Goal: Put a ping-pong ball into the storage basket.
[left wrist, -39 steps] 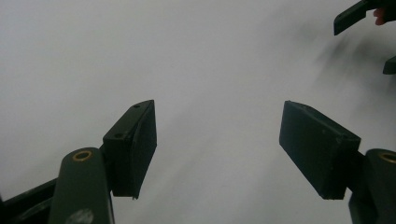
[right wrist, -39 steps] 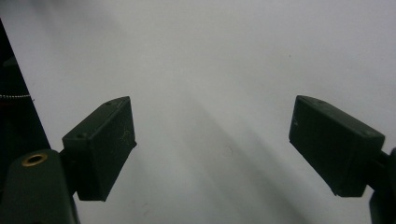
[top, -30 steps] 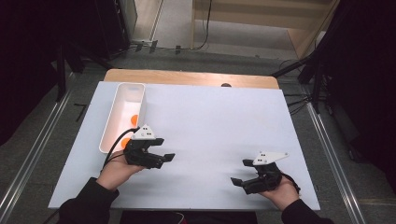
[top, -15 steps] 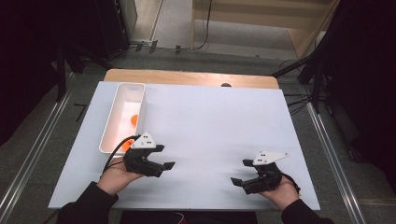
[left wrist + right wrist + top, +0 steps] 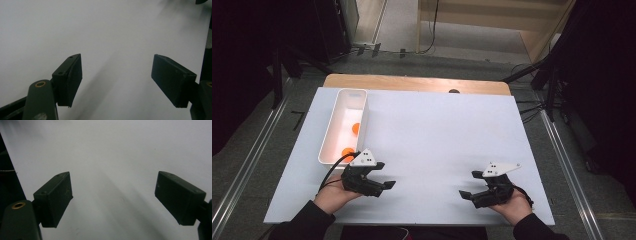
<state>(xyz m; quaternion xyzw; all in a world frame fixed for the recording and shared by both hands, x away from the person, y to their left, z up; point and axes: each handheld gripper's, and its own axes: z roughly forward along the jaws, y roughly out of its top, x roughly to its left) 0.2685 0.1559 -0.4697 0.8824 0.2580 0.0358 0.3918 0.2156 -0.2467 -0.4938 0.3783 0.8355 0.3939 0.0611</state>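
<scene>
Leaves the two orange balls (image 5: 356, 129) in the white tray (image 5: 352, 92), draws the left claw (image 5: 384, 176) back and lower over the desk (image 5: 437, 130), open and empty like the right claw (image 5: 469, 184), so probably finishes a drop-off.

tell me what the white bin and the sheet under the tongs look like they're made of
The white bin looks like moulded plastic: thin even walls, rounded corners, slight sheen. The white sheet covering the table seems matte paper or thin board: flat, no glare, soft shadows; which one is unclear. The strip at the far edge looks like wood.
</scene>
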